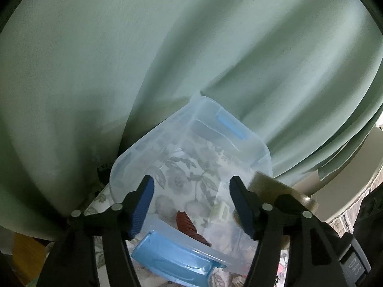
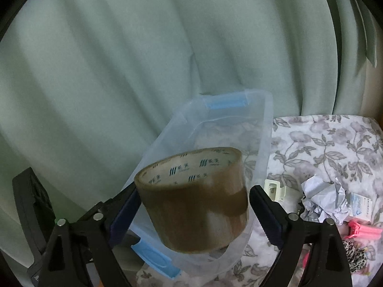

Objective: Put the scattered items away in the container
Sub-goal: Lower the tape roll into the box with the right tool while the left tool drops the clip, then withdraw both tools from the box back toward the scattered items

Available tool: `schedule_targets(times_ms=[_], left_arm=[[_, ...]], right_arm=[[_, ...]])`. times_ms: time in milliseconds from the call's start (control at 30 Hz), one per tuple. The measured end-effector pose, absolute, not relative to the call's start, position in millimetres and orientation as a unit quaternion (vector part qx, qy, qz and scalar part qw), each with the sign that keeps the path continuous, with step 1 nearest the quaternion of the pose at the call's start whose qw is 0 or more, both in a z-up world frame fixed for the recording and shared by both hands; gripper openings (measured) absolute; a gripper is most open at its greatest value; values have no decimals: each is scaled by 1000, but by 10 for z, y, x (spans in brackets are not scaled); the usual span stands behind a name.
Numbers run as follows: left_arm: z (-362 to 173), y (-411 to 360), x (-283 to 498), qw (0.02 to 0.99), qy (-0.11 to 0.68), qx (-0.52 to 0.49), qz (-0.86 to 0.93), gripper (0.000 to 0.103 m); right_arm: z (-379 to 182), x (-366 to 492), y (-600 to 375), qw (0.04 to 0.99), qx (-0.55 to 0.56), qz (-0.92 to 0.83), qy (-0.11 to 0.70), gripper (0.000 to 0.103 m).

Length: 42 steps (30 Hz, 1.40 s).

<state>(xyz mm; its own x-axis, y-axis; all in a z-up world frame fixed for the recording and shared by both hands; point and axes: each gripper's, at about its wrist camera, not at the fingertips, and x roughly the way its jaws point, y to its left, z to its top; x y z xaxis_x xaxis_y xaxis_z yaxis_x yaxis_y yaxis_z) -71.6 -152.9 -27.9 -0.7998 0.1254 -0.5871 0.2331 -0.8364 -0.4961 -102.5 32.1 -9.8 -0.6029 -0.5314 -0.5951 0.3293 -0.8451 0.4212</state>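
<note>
The right gripper (image 2: 194, 205) has a roll of brown packing tape (image 2: 194, 198) between its fingers, though the right pad sits slightly off the roll, so I cannot tell whether the tape is truly pinched or loose; the roll is blurred and tilted, hanging over the near end of the clear plastic container (image 2: 265, 148). The left gripper (image 1: 191, 205) is spread wide with nothing between its blue pads (image 1: 141, 208), poised above the same container (image 1: 124, 165), whose blue latch handle (image 1: 174, 260) lies just under it. Inside the bin, near the front, sit a reddish-brown ridged piece (image 1: 189, 227) and a small cream clip (image 1: 221, 211). From the left side the tape (image 1: 275, 186) shows at the bin's right edge. On the floral cloth (image 2: 330, 143) to the right of the bin lie another cream clip (image 2: 275, 189), crumpled paper (image 2: 323, 198), a small printed packet (image 2: 360, 203) and something pink (image 2: 363, 232). Behind everything hangs a pale green curtain (image 2: 119, 59).
</note>
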Motion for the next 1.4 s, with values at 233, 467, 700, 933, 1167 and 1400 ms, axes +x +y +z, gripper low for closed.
schedule_targets(times_ms=[233,467,700,933,1167,1400], left_arm=[[-229,-1513,-716,29,274,315,-908,72],[-93,-1450,-657,19,251,312,-916,73],[82,-1273,-545,6,223,308,-925,74],[260,-993,-399,-8,188,301,-935,74],[410,-663,-251,-24,155,295,-943,74],[549,-356,-87,-21,112,284,-952,81]], right_arm=[[-98,-1025,380,239,367,-888,-139,97],[-45,-913,527,238,361,-888,-154,97],[96,-715,749,234,343,-894,-170,97],[225,-489,1031,217,318,-906,-176,102],[361,-212,1361,200,287,-919,-178,103],[454,63,1647,187,253,-934,-170,103]])
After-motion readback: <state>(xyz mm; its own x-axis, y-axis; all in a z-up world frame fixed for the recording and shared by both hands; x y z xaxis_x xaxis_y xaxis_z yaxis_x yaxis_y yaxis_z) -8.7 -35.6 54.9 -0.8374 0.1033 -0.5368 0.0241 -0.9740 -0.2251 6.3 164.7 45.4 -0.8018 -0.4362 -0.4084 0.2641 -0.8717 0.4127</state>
